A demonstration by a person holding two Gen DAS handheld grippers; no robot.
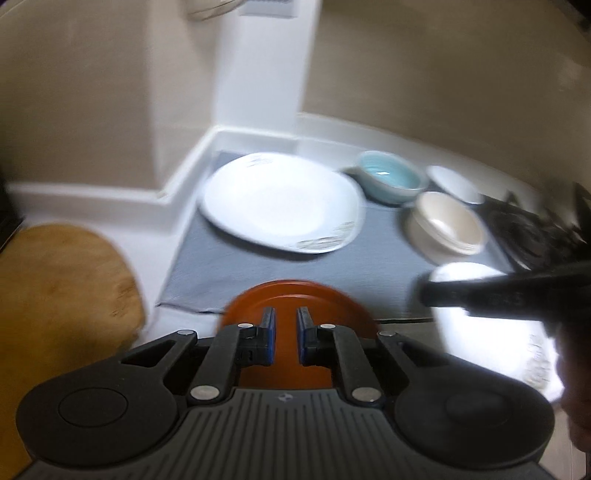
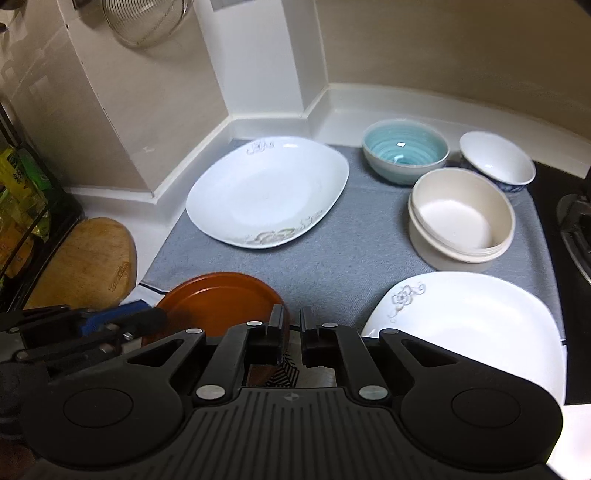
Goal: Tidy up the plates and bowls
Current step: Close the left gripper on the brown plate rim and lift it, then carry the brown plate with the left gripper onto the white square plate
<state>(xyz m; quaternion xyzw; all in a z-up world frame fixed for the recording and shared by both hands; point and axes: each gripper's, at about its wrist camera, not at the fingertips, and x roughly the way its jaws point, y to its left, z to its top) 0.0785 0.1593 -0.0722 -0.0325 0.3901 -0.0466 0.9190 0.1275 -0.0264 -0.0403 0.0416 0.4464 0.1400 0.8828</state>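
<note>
An orange plate lies at the near edge of the grey mat. My left gripper hovers over it with its jaws narrowly apart and empty; it also shows in the right wrist view. My right gripper, jaws narrowly apart and empty, sits between the orange plate and a near white plate. A far white plate, a teal bowl, a cream bowl and a small white bowl stand on the mat.
A round wooden board lies to the left. A rack with green packets stands at the far left. A stove burner is at the right. A wire strainer hangs on the wall.
</note>
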